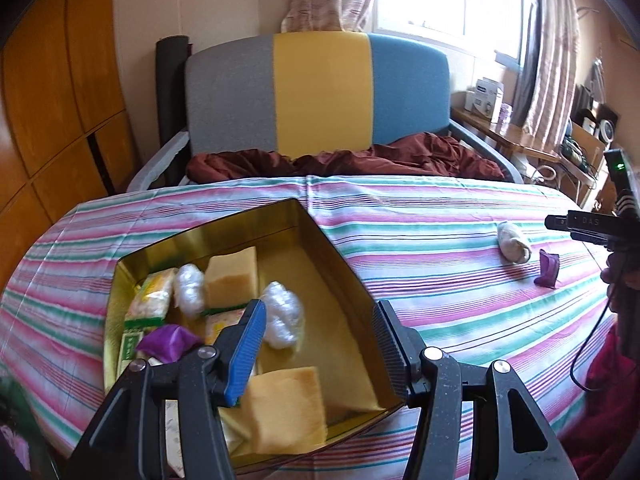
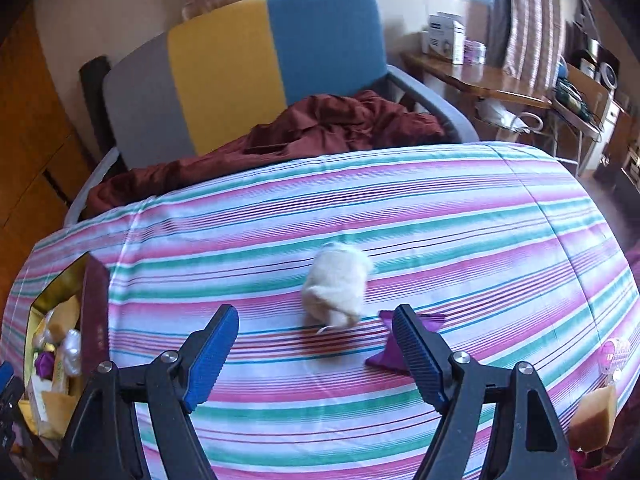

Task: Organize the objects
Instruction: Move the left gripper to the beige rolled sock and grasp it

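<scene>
The left gripper (image 1: 318, 340) is held spread and empty over the gold-lined rectangular tin (image 1: 280, 216), where sponges and wrapped packets are already gathered. The right gripper (image 2: 314, 354) is also spread, nothing pinched — the cream-coloured rolled cloth bundle (image 2: 336, 290) lies just beyond its fingertips on the striped tablecloth (image 2: 480, 220), with the small purple pouch (image 2: 384, 358) beside it. The bundle is probably best straddled squarely and pinched at mid-roll — clear of the pouch.

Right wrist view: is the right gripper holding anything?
No. The right gripper stands open and empty above the striped cloth, with the white bundle lying beyond its fingertips.
</scene>
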`<state>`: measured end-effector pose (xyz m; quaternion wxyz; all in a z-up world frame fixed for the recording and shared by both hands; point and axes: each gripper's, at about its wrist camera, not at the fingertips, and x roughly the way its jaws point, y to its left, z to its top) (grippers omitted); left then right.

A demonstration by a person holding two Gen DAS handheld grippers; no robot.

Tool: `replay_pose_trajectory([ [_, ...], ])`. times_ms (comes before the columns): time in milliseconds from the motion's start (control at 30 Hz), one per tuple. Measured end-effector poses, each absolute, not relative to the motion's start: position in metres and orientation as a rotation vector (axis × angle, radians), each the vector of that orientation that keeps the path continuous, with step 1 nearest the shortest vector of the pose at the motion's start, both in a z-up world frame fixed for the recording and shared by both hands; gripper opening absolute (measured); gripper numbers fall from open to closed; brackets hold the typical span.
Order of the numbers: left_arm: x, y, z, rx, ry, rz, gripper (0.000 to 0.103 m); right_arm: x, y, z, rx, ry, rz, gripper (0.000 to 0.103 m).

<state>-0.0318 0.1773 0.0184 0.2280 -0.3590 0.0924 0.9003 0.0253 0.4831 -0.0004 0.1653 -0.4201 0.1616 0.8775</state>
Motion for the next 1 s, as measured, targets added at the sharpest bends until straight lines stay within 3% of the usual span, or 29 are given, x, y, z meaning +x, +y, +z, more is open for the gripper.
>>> replay_pose_trajectory([
  [233, -0.036, 0.232, 0.01, -1.014, 0.301, 2.38, 0.057, 0.065, 0.562, -0.03, -1.013, 0.877, 2.259, 0.081],
  [400, -0.036, 0.28, -0.001, -1.044, 0.331, 2.294, 0.057, 0.083, 0.584, -0.032, -0.949, 1.016, 2.177, 0.081],
  [1000, -0.06, 0.455, -0.03, -1.054, 0.407, 2.023, 0.057, 0.085, 0.592, -0.049, -0.987, 1.217, 2.14, 0.081],
])
